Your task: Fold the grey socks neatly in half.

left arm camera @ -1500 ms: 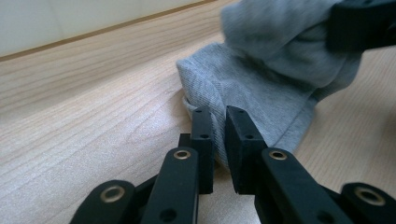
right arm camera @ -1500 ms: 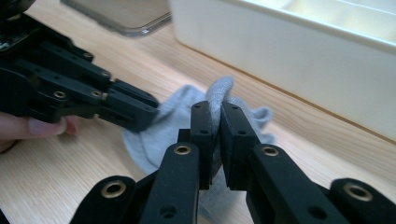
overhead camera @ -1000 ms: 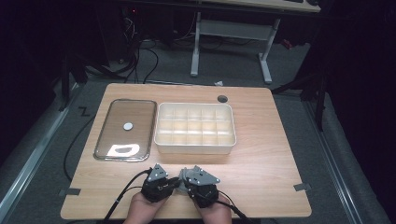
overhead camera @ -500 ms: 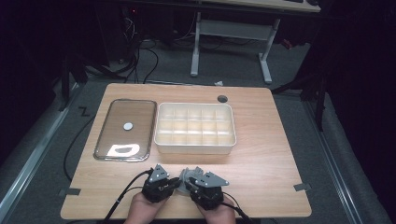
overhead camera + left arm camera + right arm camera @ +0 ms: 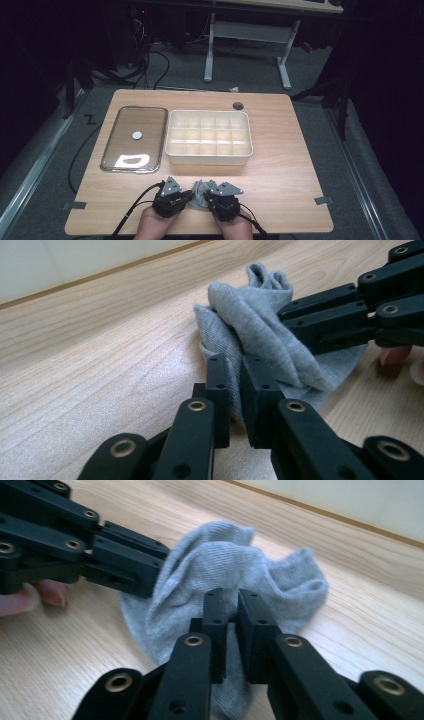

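Both tongs meet at the near edge of the surface (image 5: 280, 150), right in front of the person. The left tongs (image 5: 234, 371) are nearly closed, their two black jaws pinching a thin fold of a small grey cloth (image 5: 260, 335), which looks like a sock; these jaws have just been closing a little further on that fold. The right tongs (image 5: 229, 605) come at the same cloth (image 5: 225, 565) from the other side and are likewise almost shut, with knit fabric caught between the jaws after a brief opening and closing again. From the high view, the left tongs (image 5: 172, 197) and right tongs (image 5: 222, 200) sit close together with the cloth (image 5: 201, 192) bunched up between them, resting on the wood and not lifted. Farther back, well apart from the hands, stands a white tray with many compartments (image 5: 172, 150), which looks empty, and just beside it on the left lies a clear lid with a metal rim (image 5: 135, 135). Judging by this, the cloth is only gathered and gripped; folding or rolling it seems barely begun, and nothing has yet gone into the tray.
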`<state>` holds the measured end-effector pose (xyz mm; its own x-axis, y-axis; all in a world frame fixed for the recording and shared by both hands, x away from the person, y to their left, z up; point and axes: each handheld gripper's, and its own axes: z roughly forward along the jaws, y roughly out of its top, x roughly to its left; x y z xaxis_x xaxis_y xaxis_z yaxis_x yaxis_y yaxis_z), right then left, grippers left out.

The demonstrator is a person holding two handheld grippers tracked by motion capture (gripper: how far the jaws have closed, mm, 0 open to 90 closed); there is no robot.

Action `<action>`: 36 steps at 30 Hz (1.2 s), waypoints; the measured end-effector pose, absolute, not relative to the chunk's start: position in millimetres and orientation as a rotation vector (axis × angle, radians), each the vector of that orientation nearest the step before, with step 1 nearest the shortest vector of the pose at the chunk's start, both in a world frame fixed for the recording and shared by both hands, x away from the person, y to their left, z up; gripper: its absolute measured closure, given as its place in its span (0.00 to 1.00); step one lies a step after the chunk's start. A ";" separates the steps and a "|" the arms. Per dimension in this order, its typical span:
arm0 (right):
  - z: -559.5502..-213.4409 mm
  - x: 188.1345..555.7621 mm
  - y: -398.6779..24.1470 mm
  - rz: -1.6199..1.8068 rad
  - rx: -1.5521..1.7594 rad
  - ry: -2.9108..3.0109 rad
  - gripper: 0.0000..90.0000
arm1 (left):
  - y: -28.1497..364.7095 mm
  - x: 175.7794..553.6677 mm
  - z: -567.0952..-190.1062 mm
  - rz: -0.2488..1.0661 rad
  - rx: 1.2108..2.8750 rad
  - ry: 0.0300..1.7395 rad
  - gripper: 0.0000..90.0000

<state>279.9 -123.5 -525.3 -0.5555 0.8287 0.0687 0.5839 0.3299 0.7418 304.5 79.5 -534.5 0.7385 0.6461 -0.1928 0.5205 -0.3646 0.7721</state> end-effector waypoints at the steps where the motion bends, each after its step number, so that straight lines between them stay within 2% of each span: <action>1: -526.0 280.3 -120.1 1.071 1.245 2.287 0.96 | 78.8 303.9 -534.5 0.188 2.049 0.876 0.93; 6: -527.5 279.6 -117.3 1.076 1.222 2.291 0.97 | 78.7 303.8 -534.2 0.192 2.053 0.871 0.92; 8: -528.2 279.1 -117.2 1.081 1.218 2.286 0.98 | 81.3 303.7 -531.1 0.190 2.031 0.881 0.89; 9: -529.0 278.1 -116.5 1.086 1.209 2.285 0.98 | 84.7 301.4 -521.9 0.245 1.988 0.868 0.92; 13: -529.9 277.5 -115.2 1.090 1.186 2.288 0.98 | 84.1 295.7 -499.9 0.284 1.890 0.803 1.00; 16: -530.4 277.3 -115.0 1.097 1.179 2.289 0.99 | 75.8 294.3 -496.6 0.264 1.878 0.779 1.00; 22: -531.1 279.2 -118.4 1.122 1.179 2.301 0.99 | 60.7 302.2 -513.4 0.222 1.921 0.821 1.00; 29: -531.5 280.2 -122.0 1.147 1.185 2.308 0.98 | 72.4 299.6 -531.1 0.294 2.078 0.824 1.00; 36: -531.4 280.5 -121.9 1.144 1.181 2.309 0.98 | 70.4 296.4 -532.7 0.344 2.090 0.794 1.00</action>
<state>280.5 -121.9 -531.4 -0.6140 0.7850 0.0823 0.5411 0.3427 0.7679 296.4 70.4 -532.7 0.7602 0.6484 -0.0404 0.4140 -0.4356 0.7993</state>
